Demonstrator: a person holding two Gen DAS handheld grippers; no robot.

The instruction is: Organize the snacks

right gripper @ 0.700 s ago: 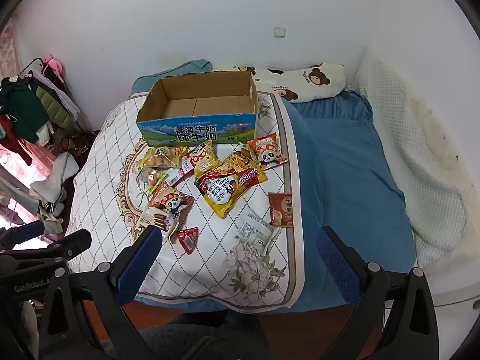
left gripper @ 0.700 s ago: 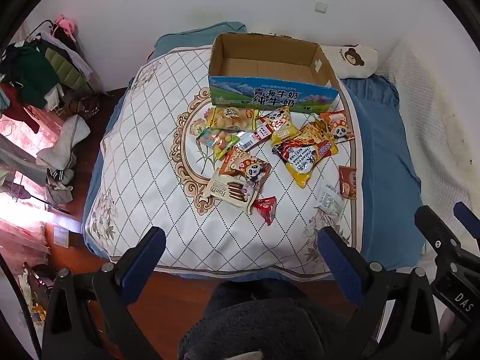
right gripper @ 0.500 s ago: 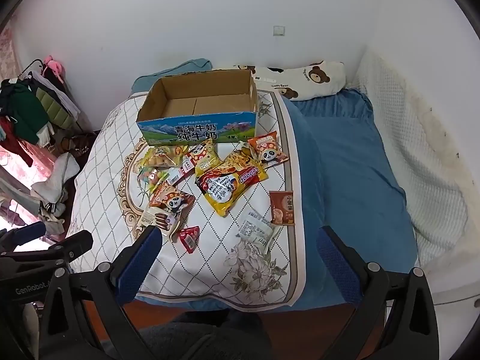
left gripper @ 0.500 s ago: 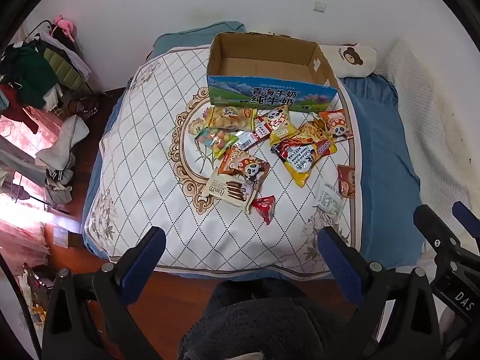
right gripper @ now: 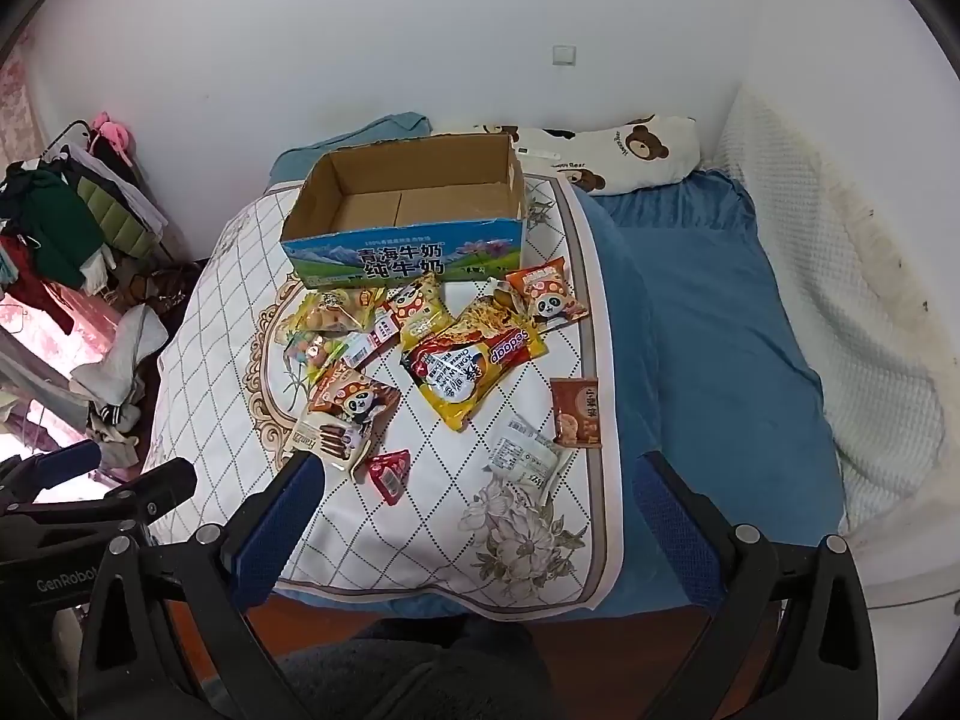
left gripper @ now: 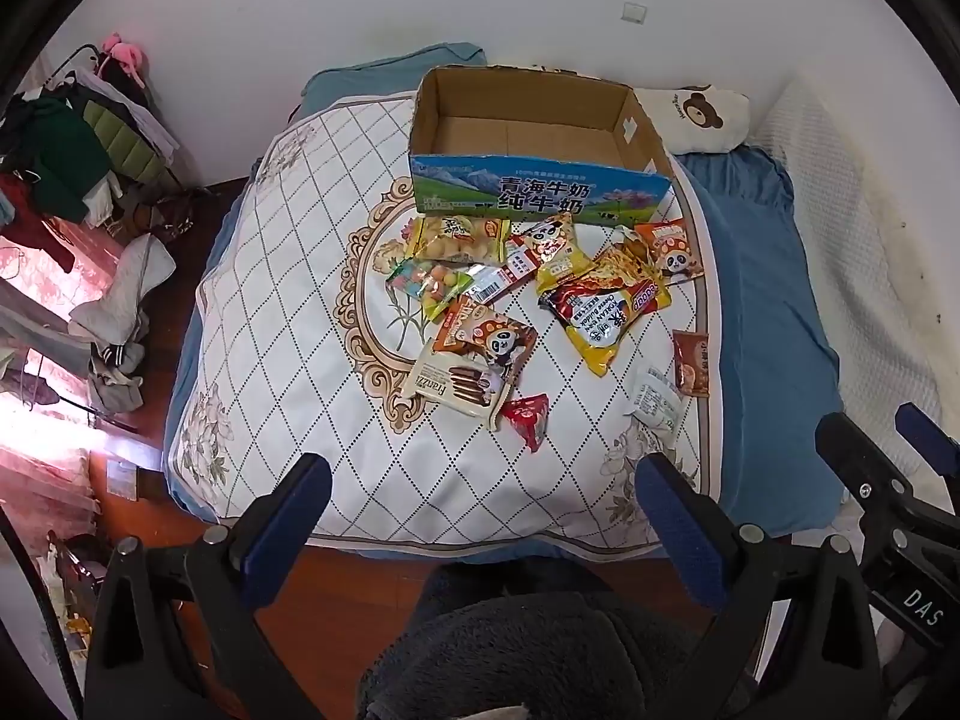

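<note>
Evenly lit, soft and rather cool, with almost no shadows on the bed (left gripper: 288, 324). Strong pink-white glare at 9 o'clock in both views. Heavy fisheye bending toward the edges, black corners. Sharp in the centre, slightly soft outward.

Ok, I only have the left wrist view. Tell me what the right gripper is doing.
Observer: The right gripper hangs wide open over the bed's near edge, with nothing between its fingers.
Operator: Report what lies behind the box.
Observer: Behind the cardboard box, the bear pillow runs along the wall. A slim white stick lies on it; I cannot tell what it is.
Operator: Name the snacks nearest that gripper.
Observer: The white packet and the red triangular packet lie just ahead of its fingertips, untouched.
</note>
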